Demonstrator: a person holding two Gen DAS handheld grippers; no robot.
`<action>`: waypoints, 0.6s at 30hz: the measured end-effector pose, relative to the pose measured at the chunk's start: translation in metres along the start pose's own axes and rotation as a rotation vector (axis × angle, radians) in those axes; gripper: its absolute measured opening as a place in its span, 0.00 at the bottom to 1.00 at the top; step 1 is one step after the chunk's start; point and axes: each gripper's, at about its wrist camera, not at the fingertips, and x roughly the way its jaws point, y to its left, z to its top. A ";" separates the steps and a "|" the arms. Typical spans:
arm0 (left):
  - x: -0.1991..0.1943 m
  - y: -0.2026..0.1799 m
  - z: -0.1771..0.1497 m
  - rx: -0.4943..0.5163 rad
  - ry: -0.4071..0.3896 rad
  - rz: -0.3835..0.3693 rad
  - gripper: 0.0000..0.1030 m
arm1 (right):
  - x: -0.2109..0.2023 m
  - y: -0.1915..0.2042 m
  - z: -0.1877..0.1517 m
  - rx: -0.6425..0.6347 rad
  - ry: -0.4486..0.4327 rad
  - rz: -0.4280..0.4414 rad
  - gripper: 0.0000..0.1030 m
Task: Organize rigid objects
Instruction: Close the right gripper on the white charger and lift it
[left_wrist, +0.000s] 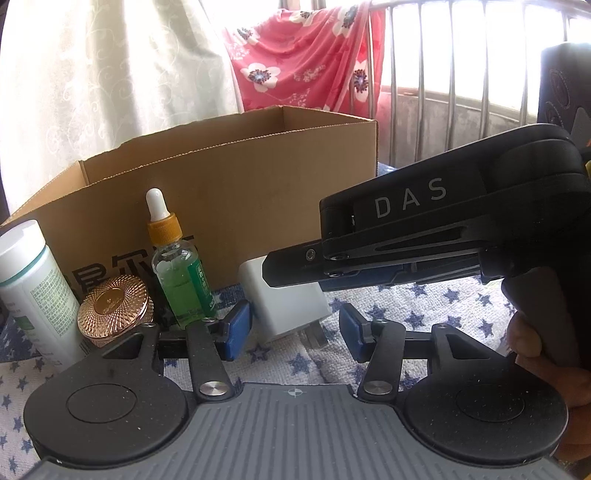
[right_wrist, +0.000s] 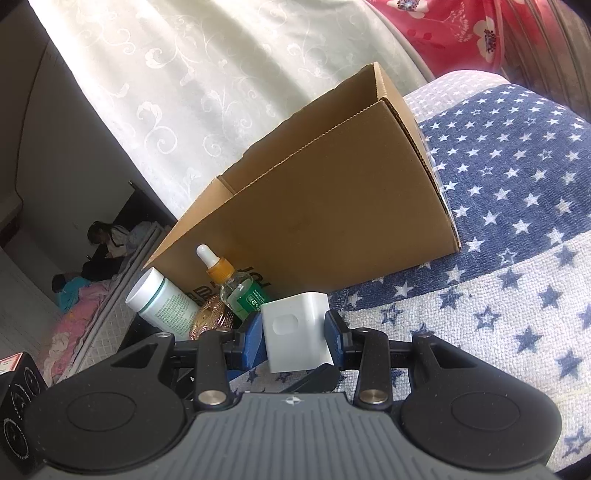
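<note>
The right gripper has its blue pads clamped on either side of the white charger, whose plug prongs hang just clear of the star-print towel, so this one looks freshly picked and on its way. The left gripper waits low in the near foreground, its pads spread apart and holding nothing. Progress, I'd say, is early: the cardboard box stands open-topped on the far side, but neither view looks over its rim, so what it already holds cannot be told. Lined up against its near wall wait the white bottle at far left, the rose-gold round tin beside it, and the green dropper bottle standing upright just left of the charger. Watch that box wall: it rises well above the charger, so the lift has to clear the rim. Open room is to the right, where the towel lies bare; on the left, the dropper bottle is tall, narrow and close, and looks easy to topple.
</note>
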 end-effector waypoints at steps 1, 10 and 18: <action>0.000 0.001 0.000 -0.005 0.003 0.000 0.50 | 0.000 0.001 0.000 0.000 0.000 0.005 0.39; 0.005 0.009 -0.002 -0.024 0.019 -0.042 0.57 | 0.008 -0.012 0.002 0.073 0.033 0.037 0.40; 0.016 0.006 -0.003 -0.016 0.026 -0.031 0.60 | 0.020 -0.023 0.002 0.126 0.051 0.046 0.41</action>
